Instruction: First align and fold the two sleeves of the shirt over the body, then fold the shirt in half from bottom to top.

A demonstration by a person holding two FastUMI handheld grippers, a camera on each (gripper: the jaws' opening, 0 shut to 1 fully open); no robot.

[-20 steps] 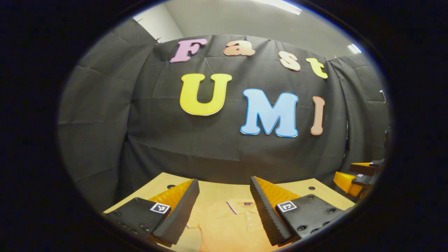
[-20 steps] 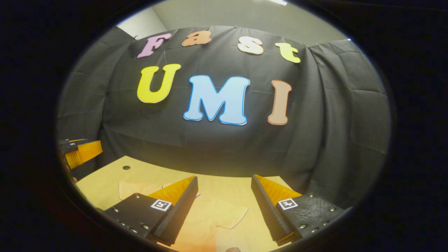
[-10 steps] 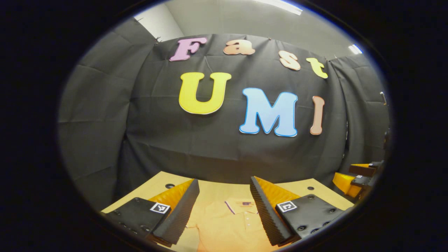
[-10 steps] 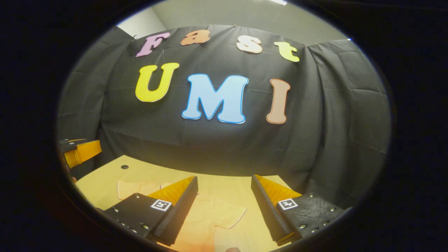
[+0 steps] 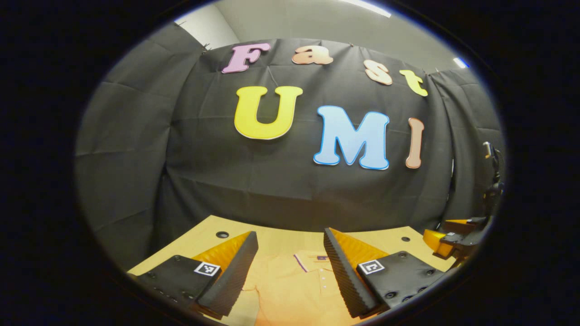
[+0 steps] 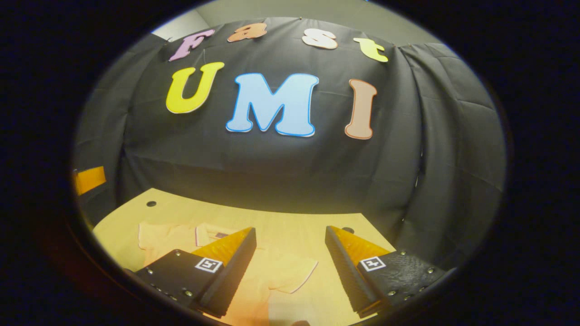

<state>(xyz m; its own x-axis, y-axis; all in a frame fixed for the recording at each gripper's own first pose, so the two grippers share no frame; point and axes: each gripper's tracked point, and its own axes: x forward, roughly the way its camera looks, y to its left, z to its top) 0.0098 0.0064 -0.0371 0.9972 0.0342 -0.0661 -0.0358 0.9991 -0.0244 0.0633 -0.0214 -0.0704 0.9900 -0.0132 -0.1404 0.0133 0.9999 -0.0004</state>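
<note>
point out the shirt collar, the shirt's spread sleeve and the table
shirt collar (image 5: 312,260), left gripper view, on its opening between that gripper's fingers.
spread sleeve (image 6: 292,274), right gripper view, mid-sleeve, lying flat.
table (image 6: 290,222), right gripper view, bare top beyond the shirt.

The left gripper (image 5: 290,267) hangs in the air, its jaws spread wide apart with nothing between them. The right gripper (image 6: 290,267) is posed alike, jaws wide apart and holding nothing. In the left gripper view, the right gripper (image 5: 453,237) also shows farther off at about four o'clock, level with it.
</note>
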